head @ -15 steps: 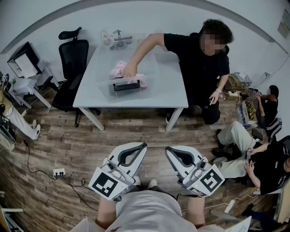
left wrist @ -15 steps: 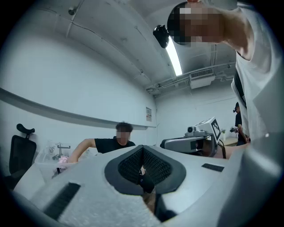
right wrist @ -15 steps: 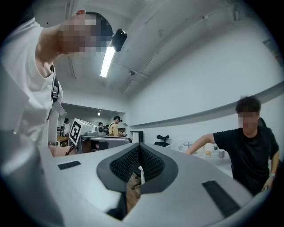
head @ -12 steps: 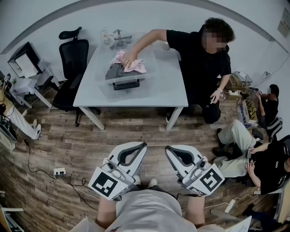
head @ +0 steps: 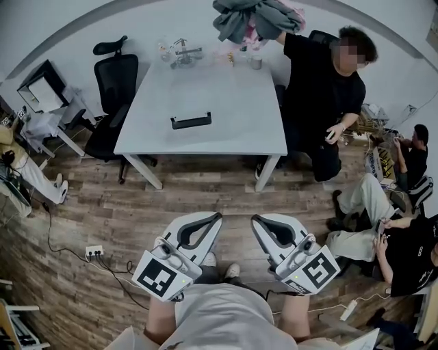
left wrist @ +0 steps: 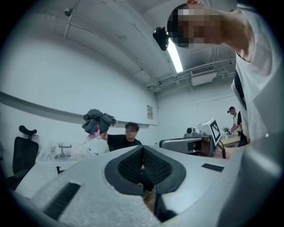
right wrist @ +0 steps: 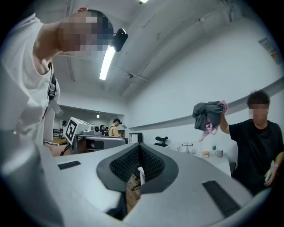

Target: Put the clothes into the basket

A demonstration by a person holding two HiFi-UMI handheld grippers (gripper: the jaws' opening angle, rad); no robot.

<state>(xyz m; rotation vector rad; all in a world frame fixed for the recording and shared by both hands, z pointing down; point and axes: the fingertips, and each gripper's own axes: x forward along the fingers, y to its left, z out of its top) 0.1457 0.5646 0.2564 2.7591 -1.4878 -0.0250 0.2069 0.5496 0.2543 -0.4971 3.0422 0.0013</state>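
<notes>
A bundle of grey and pink clothes (head: 256, 19) is held high over the far edge of the white table (head: 226, 130) by a person in a black shirt (head: 321, 89). Both gripper views show the bundle too, up in that raised hand (left wrist: 98, 121) (right wrist: 207, 114). No basket can be made out. My left gripper (head: 213, 220) and right gripper (head: 259, 222) hang side by side close to my body, over the wooden floor and well short of the table. The jaws of both are shut with nothing between them (left wrist: 143, 150) (right wrist: 140, 147).
A small black flat object (head: 191, 122) lies mid-table, and clear glassware and cups (head: 181, 53) stand along the back edge. A black office chair (head: 113, 82) stands left of the table. People sit at the right (head: 383, 239). A power strip and cables (head: 96, 251) lie on the floor.
The person in black has lifted the clothes off the table and raised them overhead. The see-through container that surrounded them no longer shows. My grippers have not moved.
</notes>
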